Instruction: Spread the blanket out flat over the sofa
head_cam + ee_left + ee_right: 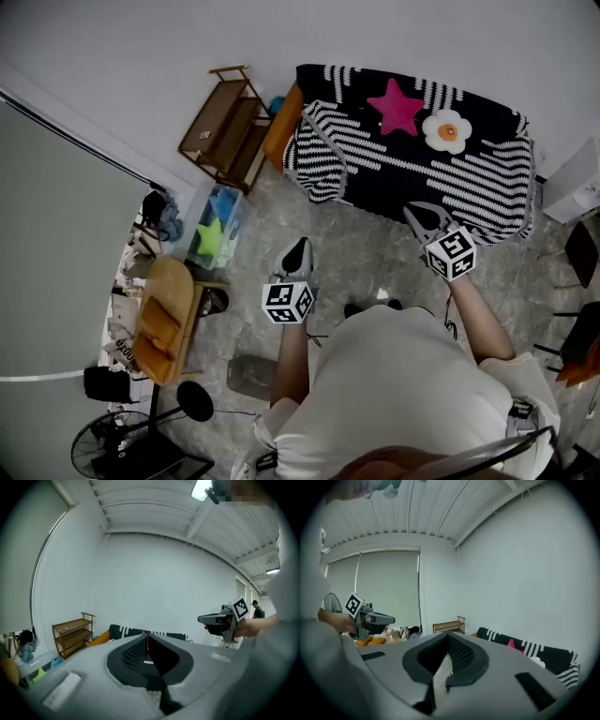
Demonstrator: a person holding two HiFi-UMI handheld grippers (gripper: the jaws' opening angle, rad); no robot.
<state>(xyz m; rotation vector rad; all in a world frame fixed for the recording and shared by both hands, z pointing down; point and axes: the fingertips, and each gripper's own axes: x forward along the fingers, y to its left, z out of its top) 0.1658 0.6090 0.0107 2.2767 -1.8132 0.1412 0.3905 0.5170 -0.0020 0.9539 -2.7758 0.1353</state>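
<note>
Found the blanket, black with white stripes, already lying over the sofa at twelve to one o'clock in the head view. Traced its long axis from the ten o'clock end down to the three o'clock end. Noted a pink star cushion and a fried-egg cushion resting on top of it.

Read the left gripper as pressed together with nothing between the jaws, held over bare floor, well apart from the cloth. Read the right gripper as drawn together too, and empty, with tips at the front hem as seen from the head. Could not tell touching from merely hovering in front.

Judged the right hand the nearer by far, with the hanging front edge just at eleven o'clock from its tips. Placed the bunched corner at twelve o'clock from the left claw, near the sofa's orange end. Judged that rumpled end the part most in need of pulling flat, along the long axis toward ten o'clock.

Could not see the back edge against the wall, nor how far the three o'clock end hung down. Caught only a thin striped strip of the cloth above the jaws in each gripper view. Lost part of the near floor behind the person's torso.
</note>
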